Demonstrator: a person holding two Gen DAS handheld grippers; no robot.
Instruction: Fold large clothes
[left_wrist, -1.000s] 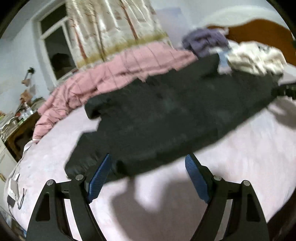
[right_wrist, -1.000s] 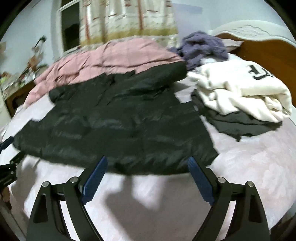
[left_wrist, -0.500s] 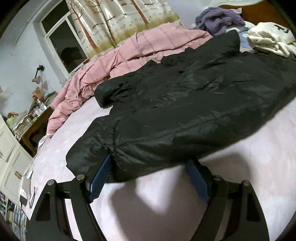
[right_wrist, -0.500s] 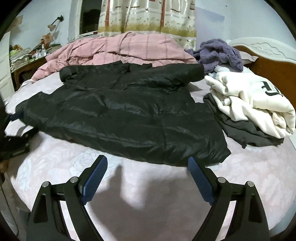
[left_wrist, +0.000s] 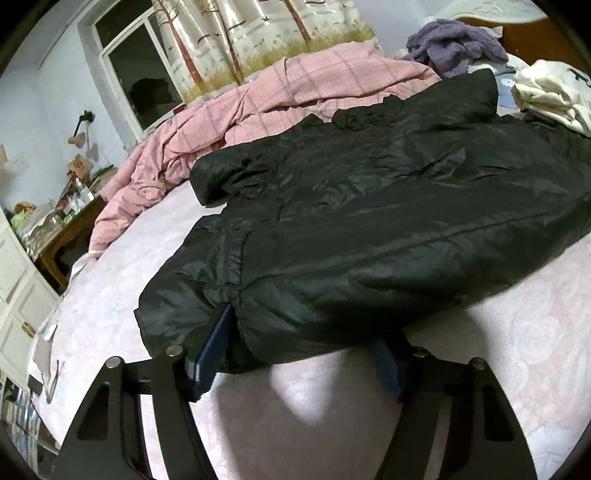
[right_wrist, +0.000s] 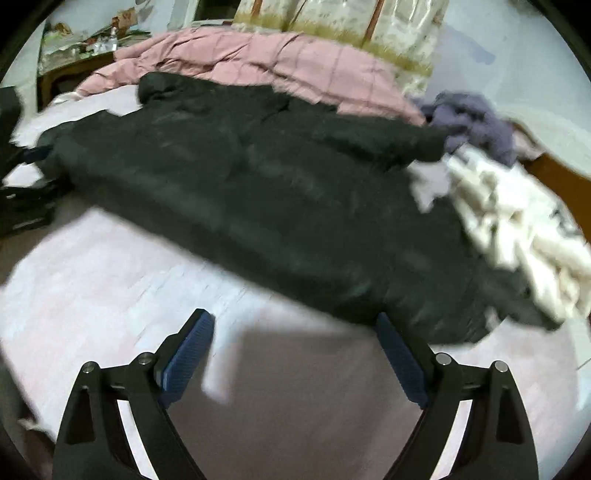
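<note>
Having pushed in since a second ago, the left hand-held gripper is closing around the black jacket's puffy hem and risking a slipping, shallow pinch, while the right hand-held gripper is hanging open, holding nothing.

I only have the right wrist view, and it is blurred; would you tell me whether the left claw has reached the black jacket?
Observer: Yes. In the left wrist view the left claw straddles the near hem of the black jacket, and its jaws are closing with the hem between them.
Operator: Thank you. Are both of its pads clear to see?
Observer: No. One blue pad shows beside a seam; the hem drapes over the other finger and hides most of it.
</note>
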